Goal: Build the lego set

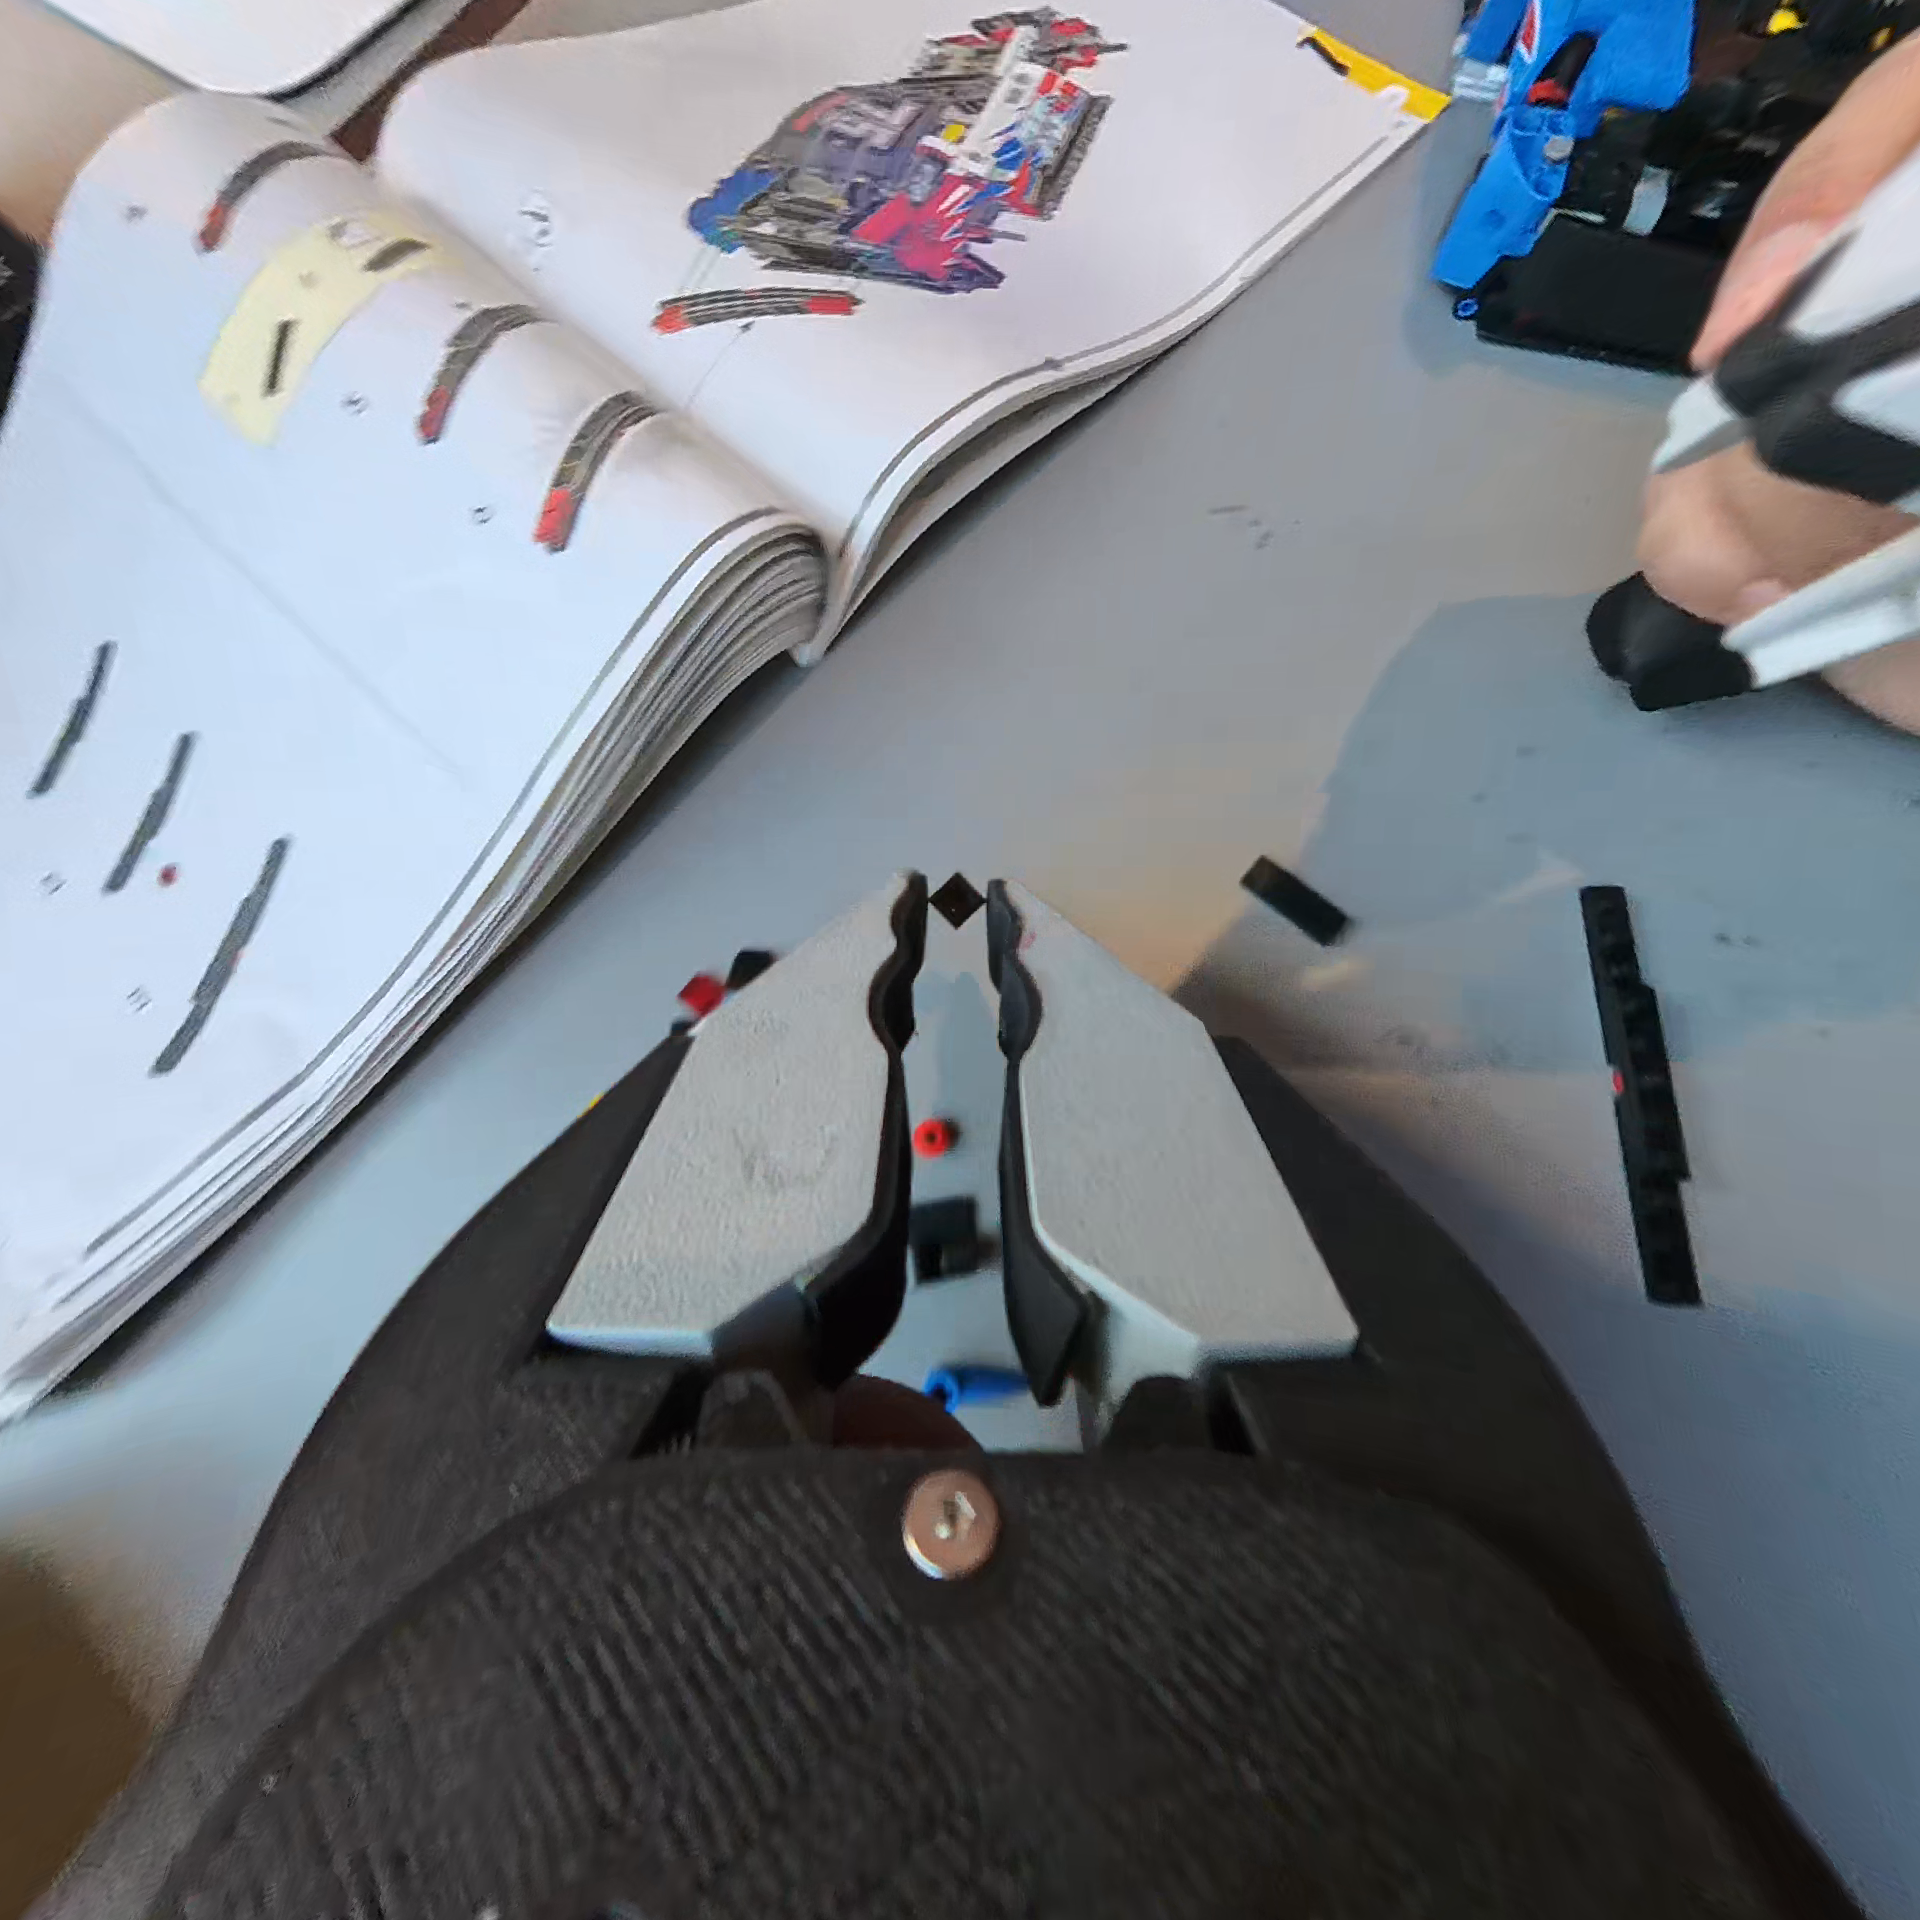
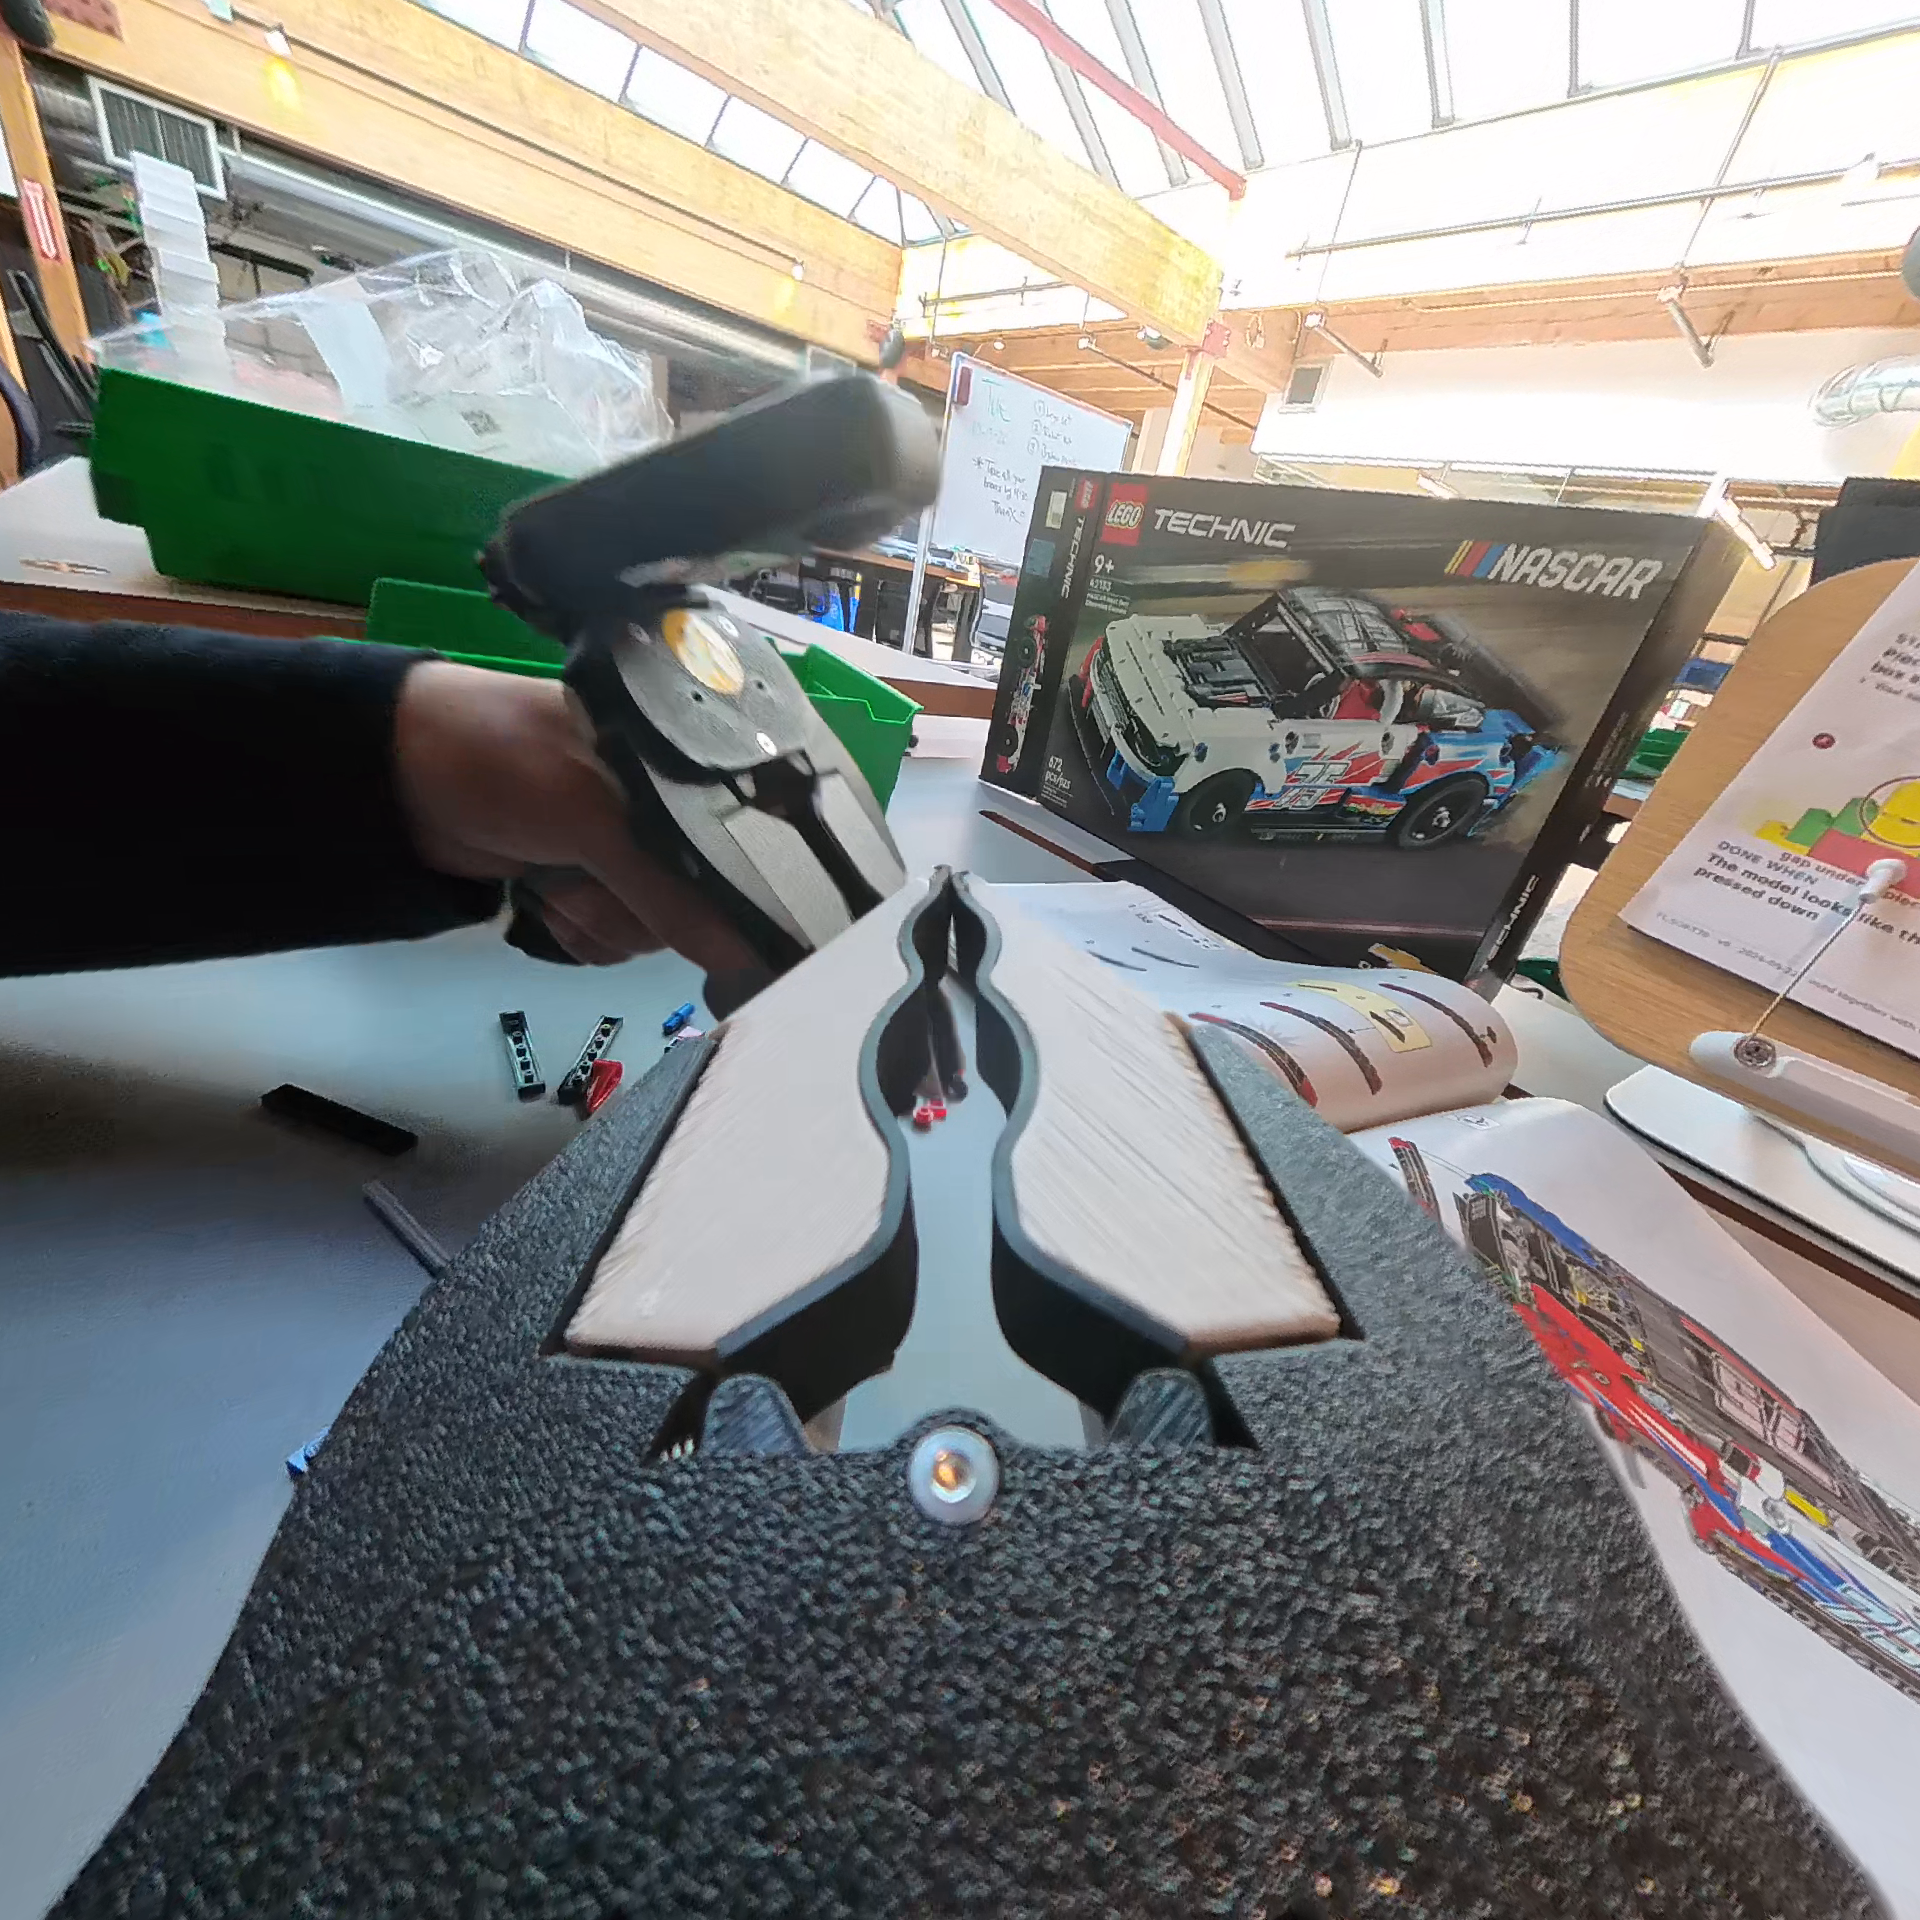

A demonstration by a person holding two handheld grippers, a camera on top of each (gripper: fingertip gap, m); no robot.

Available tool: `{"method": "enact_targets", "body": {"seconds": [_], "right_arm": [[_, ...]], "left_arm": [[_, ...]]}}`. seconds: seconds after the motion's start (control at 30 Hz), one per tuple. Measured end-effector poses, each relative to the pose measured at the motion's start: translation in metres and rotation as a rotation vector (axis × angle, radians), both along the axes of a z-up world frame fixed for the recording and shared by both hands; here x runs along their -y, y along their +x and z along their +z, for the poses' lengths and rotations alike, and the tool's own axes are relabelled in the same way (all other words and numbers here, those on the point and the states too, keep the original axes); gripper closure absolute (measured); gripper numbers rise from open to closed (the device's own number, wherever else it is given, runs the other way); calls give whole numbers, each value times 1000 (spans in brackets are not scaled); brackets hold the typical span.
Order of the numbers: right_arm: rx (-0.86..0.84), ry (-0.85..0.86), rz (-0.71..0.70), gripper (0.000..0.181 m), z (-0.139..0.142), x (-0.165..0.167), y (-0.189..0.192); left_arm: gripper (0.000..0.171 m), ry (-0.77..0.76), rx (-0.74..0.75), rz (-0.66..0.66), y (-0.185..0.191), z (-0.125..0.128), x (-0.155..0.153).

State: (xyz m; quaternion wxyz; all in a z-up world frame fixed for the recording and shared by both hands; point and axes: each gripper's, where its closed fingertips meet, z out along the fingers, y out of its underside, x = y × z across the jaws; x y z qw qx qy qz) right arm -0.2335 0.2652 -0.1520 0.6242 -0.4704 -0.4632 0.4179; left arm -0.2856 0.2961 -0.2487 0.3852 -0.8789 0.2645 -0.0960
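My left gripper is shut on a small black Lego piece pinched at its fingertips, above the grey table. In the right wrist view the left gripper hangs just beyond my right one, its tips hidden. My right gripper is shut, with a thin black piece with a red end between its fingers. A partly built blue and black model stands at the far right. Loose parts lie below the left gripper: a red pin, a black connector, a blue pin.
An open instruction book covers the table's left. A long black beam and a short black one lie to the right. The hand with the right gripper is at the far right. The set's box, green bins and a sheet stand are behind. The grippers' ends are close to 11 cm from one another. To reach the red pin in a straight line is about 6 cm for my left fingers, about 15 cm for my right. To the black connector: left tips about 7 cm, right tips about 15 cm.
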Motion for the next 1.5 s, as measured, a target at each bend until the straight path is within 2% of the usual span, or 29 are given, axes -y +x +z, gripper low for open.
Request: {"method": "enact_targets", "body": {"seconds": [0.17, 0.3, 0.43, 0.57, 0.7, 0.83, 1.0, 1.13, 1.5], "right_arm": [[-9, 11, -1, 181, 4, 1, 3], [-8, -2, 9, 181, 3, 2, 3], [-5, -2, 8, 181, 2, 2, 2], [0, -8, 5, 181, 0, 0, 1], [6, -8, 7, 181, -1, 1, 0], [5, -12, 9, 181, -1, 1, 0], [9, -13, 14, 181, -2, 2, -2], [14, -12, 15, 181, -3, 2, -2], [22, -16, 12, 181, -6, 1, -4]], "left_arm": [[163, -61, 14, -77, 28, -20, -7], [163, -93, 2, -75, 34, -34, -7], [156, -96, 21, -73, 36, -34, -4], [153, -66, 35, -57, 33, -22, -2], [153, -24, 61, -1, 15, -3, 4], [153, 1, 44, 106, -22, 7, 19], [154, -4, 50, 235, -65, 9, 45], [154, -26, 37, 317, -92, 1, 61], [153, -35, 11, 325, -97, -7, 63]]}}
